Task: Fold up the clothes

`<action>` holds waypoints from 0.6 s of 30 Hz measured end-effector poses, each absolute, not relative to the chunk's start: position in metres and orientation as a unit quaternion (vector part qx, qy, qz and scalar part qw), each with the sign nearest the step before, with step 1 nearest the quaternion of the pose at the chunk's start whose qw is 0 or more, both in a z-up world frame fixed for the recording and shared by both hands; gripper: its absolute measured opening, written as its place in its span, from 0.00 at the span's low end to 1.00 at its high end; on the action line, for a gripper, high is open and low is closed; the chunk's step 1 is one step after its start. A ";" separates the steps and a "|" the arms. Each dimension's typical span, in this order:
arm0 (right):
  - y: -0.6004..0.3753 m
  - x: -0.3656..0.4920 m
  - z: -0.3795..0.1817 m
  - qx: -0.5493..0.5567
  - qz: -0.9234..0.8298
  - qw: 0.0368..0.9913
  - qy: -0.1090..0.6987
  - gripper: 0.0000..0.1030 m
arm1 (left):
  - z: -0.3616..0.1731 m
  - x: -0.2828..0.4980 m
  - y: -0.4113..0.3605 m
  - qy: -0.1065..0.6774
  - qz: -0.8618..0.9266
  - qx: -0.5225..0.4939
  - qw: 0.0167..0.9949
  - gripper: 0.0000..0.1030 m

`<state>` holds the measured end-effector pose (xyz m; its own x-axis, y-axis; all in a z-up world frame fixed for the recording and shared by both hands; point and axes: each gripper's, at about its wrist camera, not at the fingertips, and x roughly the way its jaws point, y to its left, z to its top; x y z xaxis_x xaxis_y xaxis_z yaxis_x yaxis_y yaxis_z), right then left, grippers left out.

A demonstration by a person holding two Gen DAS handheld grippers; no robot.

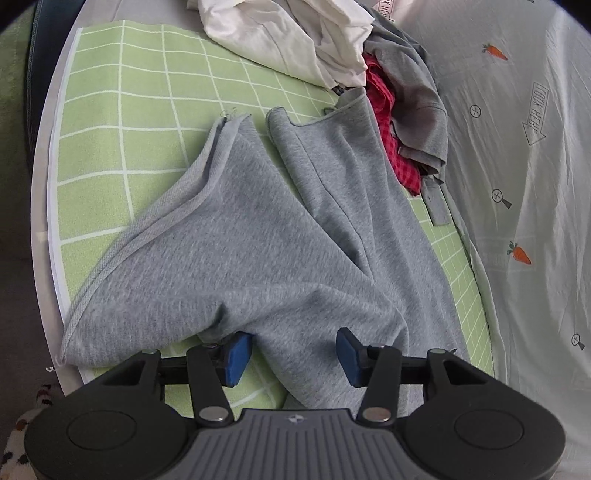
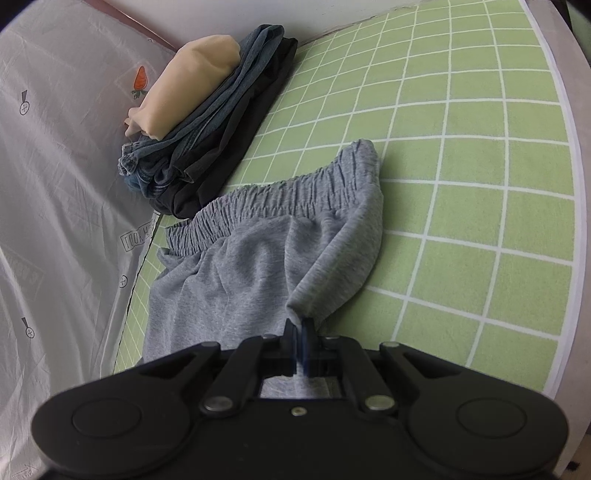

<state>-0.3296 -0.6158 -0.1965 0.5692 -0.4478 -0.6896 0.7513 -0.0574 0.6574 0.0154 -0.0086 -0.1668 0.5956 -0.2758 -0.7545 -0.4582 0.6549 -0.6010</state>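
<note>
1. Now the grey shorts [image 1: 258, 236] lie spread on the green checked mat [image 1: 122, 110], filling the centre and lower part of the left wrist frame, both leg openings pointing to the upper middle.
2. Left tongs [image 1: 293, 350] stand apart at the bottom centre; a fold of the grey cloth lies between the blue pads [image 1: 236, 356], but they do not press on it.
3. Right tongs [image 2: 299, 332] are together, clamped on a bunched pinch of the shorts [image 2: 266, 258] at the lower centre of the right wrist frame; the gathered waistband [image 2: 280, 195] runs across the middle of that frame.
4. Upper right of the left frame holds an unfolded heap: a white garment [image 1: 280, 33], a red checked piece [image 1: 388, 122] and a grey top [image 1: 417, 92], just beside the shorts' far leg.
5. Upper left of the right frame shows a folded stack [image 2: 207, 122] of cream, denim and black items, near the waistband end.
6. The step in hand looks like taking hold of the shorts at two places to straighten or fold them; one side is gripped, the other not yet.
7. The next move calls for the left tongs to close on the cloth between them, then both to lift and lay one half over the other, keeping clear of the heap.
</note>
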 end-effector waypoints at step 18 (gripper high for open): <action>-0.611 -0.333 -0.137 0.554 -0.455 0.697 0.034 0.02 | -0.057 0.007 0.037 0.262 0.114 -0.324 0.902 0.00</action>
<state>-0.3335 -0.6114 -0.1374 0.5841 -0.5965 -0.5504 0.6712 -0.0264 0.7408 0.0073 0.0366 -0.0566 0.8363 0.0362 -0.5471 -0.3763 0.7637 -0.5246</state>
